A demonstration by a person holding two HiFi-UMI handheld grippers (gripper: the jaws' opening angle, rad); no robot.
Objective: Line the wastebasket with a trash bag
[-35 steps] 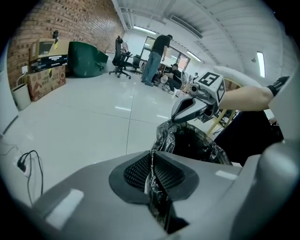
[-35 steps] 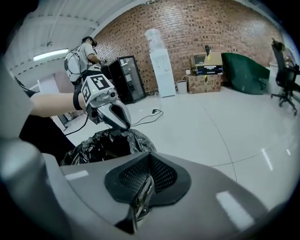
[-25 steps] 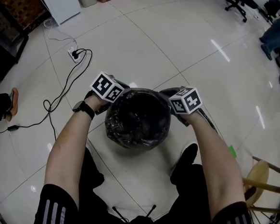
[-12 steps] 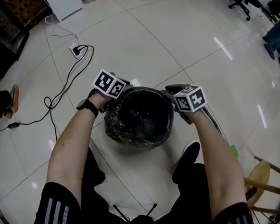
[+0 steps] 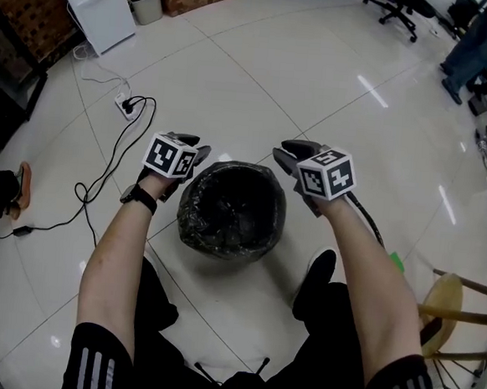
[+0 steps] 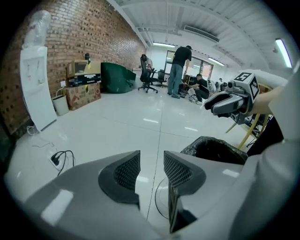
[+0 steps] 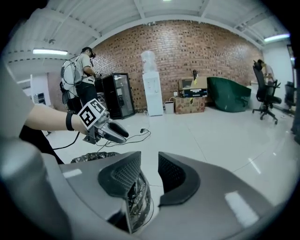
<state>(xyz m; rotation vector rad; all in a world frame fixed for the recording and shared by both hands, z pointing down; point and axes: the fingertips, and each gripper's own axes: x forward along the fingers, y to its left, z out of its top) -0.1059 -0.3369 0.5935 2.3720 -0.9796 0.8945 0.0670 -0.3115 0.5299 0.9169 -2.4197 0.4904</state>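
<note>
Left claw (image 5: 190,146), right claw (image 5: 291,149): I see both opening, empty, raised either side of bag-lined wastebasket (image 5: 230,209).

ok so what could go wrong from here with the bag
The left gripper and right gripper hover by the rim, jaws opening and empty, so the trash bag could slip into the wastebasket. The shoe close beside it might knock it.
</note>
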